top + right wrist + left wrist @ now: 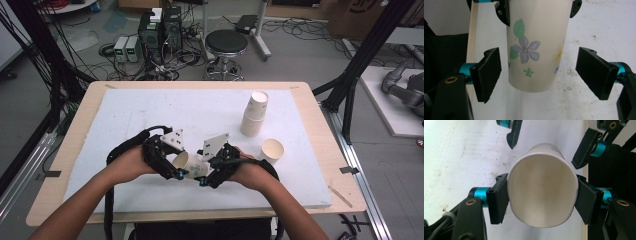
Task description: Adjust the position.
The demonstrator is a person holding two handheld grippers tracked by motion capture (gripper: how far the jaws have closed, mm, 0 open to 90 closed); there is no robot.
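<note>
Near the front edge of the table point(80, 115), at 6 o'clock: both grippers meet, one on each side of a paper cup.
Paper cup point(190, 165): it lies on its side in the air, mouth toward 9 o'clock.
Left gripper point(170, 167): its pads squeeze the cup near the rim, from both sides.
Right gripper point(207, 175): its jaws stand wide around the cup's bottom end, with gaps on both sides.
Cup stack point(254, 114): at 2 o'clock.
Single cup point(272, 150): at 3 o'clock.
</note>
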